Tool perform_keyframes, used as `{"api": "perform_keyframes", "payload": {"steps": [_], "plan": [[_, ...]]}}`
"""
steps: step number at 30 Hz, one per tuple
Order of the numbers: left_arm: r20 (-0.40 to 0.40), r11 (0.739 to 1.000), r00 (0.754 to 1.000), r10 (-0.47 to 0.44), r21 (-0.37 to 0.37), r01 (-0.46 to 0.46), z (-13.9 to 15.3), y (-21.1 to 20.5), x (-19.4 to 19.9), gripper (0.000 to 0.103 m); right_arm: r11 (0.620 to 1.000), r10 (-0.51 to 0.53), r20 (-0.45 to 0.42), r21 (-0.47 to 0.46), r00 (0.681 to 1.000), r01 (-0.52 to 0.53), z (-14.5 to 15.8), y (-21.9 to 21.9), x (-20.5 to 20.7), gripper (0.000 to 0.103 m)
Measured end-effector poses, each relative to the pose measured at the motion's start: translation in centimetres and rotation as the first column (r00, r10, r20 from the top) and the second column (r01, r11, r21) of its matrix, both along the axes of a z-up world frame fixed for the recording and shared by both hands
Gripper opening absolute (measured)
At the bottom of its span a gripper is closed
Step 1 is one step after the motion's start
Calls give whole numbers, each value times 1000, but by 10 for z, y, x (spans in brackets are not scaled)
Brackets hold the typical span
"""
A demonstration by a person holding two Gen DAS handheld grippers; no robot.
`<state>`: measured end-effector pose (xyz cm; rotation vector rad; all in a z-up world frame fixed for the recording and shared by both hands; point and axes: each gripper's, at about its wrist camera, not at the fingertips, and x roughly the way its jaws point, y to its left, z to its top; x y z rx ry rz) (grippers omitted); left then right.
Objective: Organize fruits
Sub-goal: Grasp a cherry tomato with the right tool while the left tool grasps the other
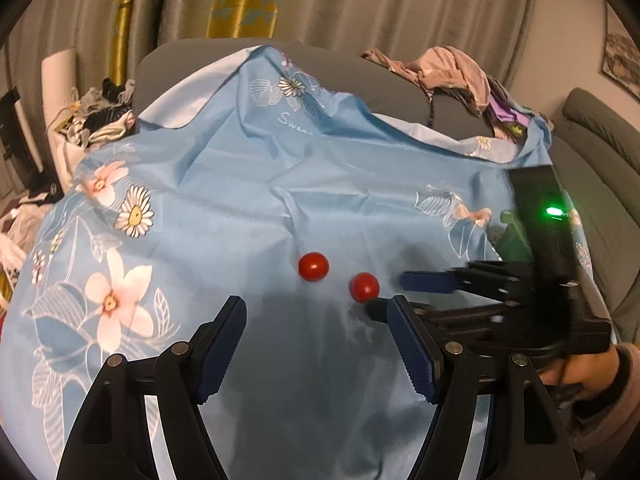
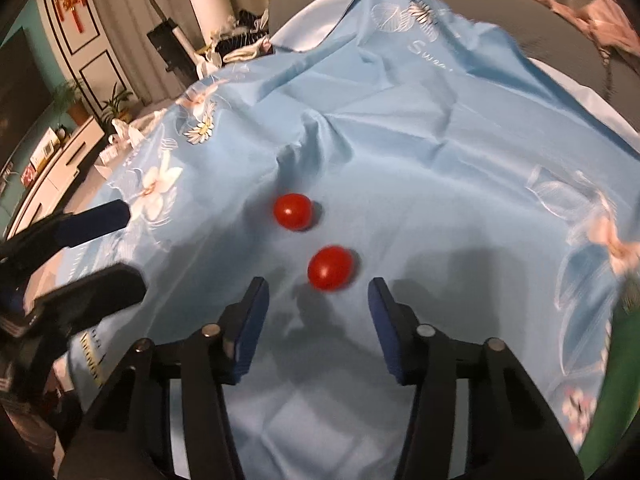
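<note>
- Left wrist view: left gripper (image 1: 316,322) with fingers spread, nothing between them, hanging over the blue cloth (image 1: 280,184)
- Two tomatoes on the cloth just ahead of the tips: far tomato (image 1: 314,266) nearly centred on the gap, near tomato (image 1: 364,287) off toward the right-hand finger
- Right gripper (image 1: 390,292) in from the right, held by a hand (image 1: 584,368); one blue finger just beside the near tomato on its right, the other low in front of it, so fingers either side but no contact to be seen
- Right wrist view: right gripper (image 2: 319,285) fingers apart, pinching nothing; near tomato (image 2: 331,267) at the mouth of the gap, level with the tips and about centred, clear of both pads
- Far tomato (image 2: 292,211) further ahead, a little left, apart from the near one
- Left gripper (image 2: 134,248) at the left edge, blurred, well off both fruits
- Step in hand, by judgement: right-hand pick of the near tomato
- To do well: lower until the pads flank the fruit's widest part, keep it centred, close gently to avoid squashing or squirting it out
- Risk: round fruit on slack cloth, liable to roll at a one-sided touch
</note>
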<state>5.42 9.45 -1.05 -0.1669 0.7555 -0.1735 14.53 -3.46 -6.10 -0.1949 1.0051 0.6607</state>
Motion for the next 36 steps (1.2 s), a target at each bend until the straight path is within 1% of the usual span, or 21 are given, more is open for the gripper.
{"api": "perform_keyframes", "payload": {"steps": [1, 2, 3, 5, 8, 11, 12, 13, 17, 21, 24, 27, 29, 32, 34, 36], "plan": [[1, 1000, 1000, -5, 7, 5, 0, -1, 3, 73, 1000, 4, -3, -11, 1000, -5, -4, 6, 6, 48], [1, 1000, 1000, -15, 16, 15, 0, -2, 6, 72, 1000, 10, -6, -20, 1000, -10, -6, 9, 9, 42], [2, 1000, 1000, -22, 22, 22, -1, -3, 9, 68, 999, 15, -11, -30, 1000, -16, -8, 12, 13, 39], [0, 999, 999, -33, 30, 33, -2, -5, 15, 68, 999, 23, -36, -41, 999, -24, -13, 16, 19, 26], [-9, 998, 998, -55, 38, 55, -4, -10, 25, 68, 998, 15, -34, -63, 999, -17, -15, 14, 22, 26], [-30, 996, 996, -79, 32, 80, -8, -15, 37, 67, 1000, -11, -45, -19, 999, 10, -10, -2, 23, 26], [-38, 996, 996, -86, 31, 88, -9, -17, 41, 64, 1000, -19, -45, -3, 999, 19, -8, -7, 21, 26], [-51, 995, 994, -95, 32, 97, -11, -19, 47, 56, 1000, -27, -44, 11, 999, 28, -6, -15, 18, 26], [-73, 991, 989, -131, 18, 133, -16, -30, 61, 55, 996, -53, -58, 67, 997, 57, -2, -41, 4, 26], [-118, 989, 987, -110, 90, 121, -25, -41, 74, 55, 991, -66, -72, 110, 995, 74, -2, -57, -6, 26], [-138, 983, 987, -83, 150, 104, -32, -46, 82, 55, 989, -59, -68, 132, 996, 67, -1, -60, -11, 26], [-162, 973, 985, -66, 209, 100, -40, -52, 92, 55, 985, -47, -61, 160, 997, 57, 2, -62, -12, 26], [-160, 961, 985, -61, 256, 101, -44, -55, 94, 55, 984, -42, -52, 173, 998, 51, 4, -64, -14, 27], [-167, 951, 984, -62, 288, 109, -45, -58, 96, 55, 982, -43, -46, 183, 998, 50, 5, -68, -14, 27], [-174, 945, 982, -70, 303, 121, -47, -59, 96, 49, 980, -53, -50, 192, 997, 61, 4, -73, -13, 27], [-181, 938, 980, -78, 321, 134, -48, -61, 99, 48, 978, -63, -49, 194, 997, 71, 4, -77, -12, 27]]}}
